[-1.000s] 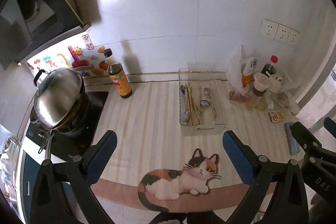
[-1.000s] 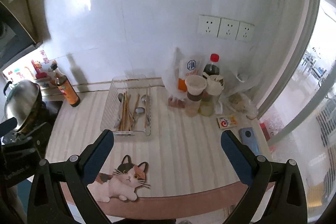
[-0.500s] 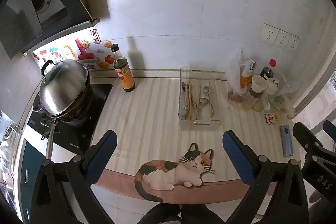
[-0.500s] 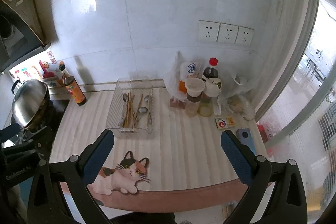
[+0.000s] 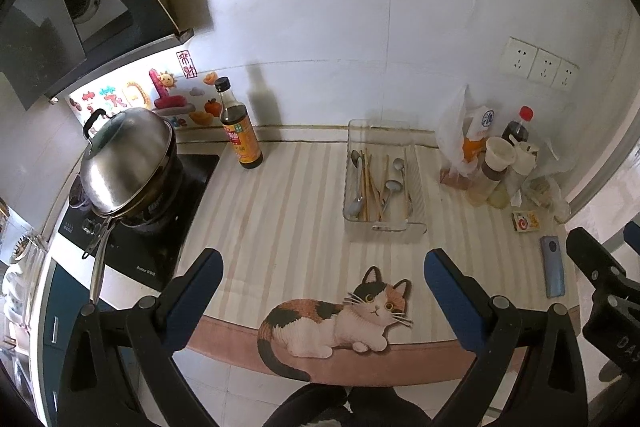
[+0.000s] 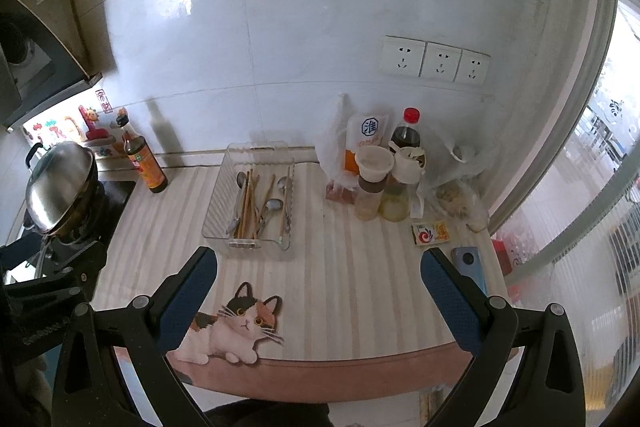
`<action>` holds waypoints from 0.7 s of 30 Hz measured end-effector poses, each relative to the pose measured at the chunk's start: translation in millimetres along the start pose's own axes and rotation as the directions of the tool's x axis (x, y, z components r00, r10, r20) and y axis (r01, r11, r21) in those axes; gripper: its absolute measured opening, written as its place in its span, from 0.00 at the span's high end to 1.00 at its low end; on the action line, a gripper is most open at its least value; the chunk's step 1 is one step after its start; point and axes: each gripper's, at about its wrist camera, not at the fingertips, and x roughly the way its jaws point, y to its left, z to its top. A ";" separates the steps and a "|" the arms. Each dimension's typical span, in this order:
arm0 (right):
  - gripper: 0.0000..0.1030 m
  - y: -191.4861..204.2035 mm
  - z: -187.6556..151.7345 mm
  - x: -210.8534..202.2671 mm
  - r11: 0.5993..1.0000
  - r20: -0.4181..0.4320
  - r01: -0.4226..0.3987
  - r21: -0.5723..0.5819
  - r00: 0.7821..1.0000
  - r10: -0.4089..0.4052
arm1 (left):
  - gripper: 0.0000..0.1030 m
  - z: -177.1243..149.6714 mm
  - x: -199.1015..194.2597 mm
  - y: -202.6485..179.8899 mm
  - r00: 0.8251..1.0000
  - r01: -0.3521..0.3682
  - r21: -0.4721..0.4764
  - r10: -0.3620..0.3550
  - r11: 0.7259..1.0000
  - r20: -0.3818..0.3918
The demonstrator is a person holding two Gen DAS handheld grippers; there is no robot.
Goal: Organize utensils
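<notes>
Both grippers, left gripper (image 5: 320,279) and right gripper (image 6: 318,277), hang spread and empty above the desk (image 5: 280,227); spoons and chopsticks (image 5: 370,183) lie gathered in the clear tray (image 5: 384,227); tidying looks either finished or pending

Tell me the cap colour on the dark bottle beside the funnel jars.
Red cap on the dark bottle; clearest in the right wrist view.

Place: a home kitchen.
Cooking: a steel wok (image 5: 126,163) with lid sits on a black cooktop (image 5: 132,227) at the left, under a range hood (image 5: 76,11).
Condiments: a sauce bottle (image 5: 240,131) and oil bottles (image 6: 384,183) stand at the far wall.
Surface: a striped desk (image 5: 280,219) with a cat picture (image 5: 340,315).
Wall: white tiles and three sockets (image 6: 436,61).
</notes>
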 end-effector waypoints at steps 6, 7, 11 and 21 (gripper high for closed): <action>0.00 -2.0 -0.3 4.6 0.999 -0.018 -0.021 -0.024 1.000 0.021 | 0.00 -4.6 3.9 -0.2 1.000 0.004 0.006 -0.004 1.000 -0.016; 0.00 -2.3 -0.8 5.2 0.999 -0.020 -0.022 -0.027 1.000 0.021 | 0.00 -5.5 4.1 -0.6 1.000 0.003 0.007 -0.003 1.000 -0.017; 0.00 -3.3 -2.6 7.9 0.999 -0.027 -0.022 -0.032 0.999 0.022 | 0.00 -6.7 4.8 -0.9 1.000 0.003 0.007 -0.003 1.000 -0.017; 0.00 -3.1 -3.1 9.8 0.999 -0.032 -0.022 -0.038 0.999 0.020 | 0.00 -8.4 5.2 -0.1 1.000 0.005 0.010 -0.005 1.000 -0.015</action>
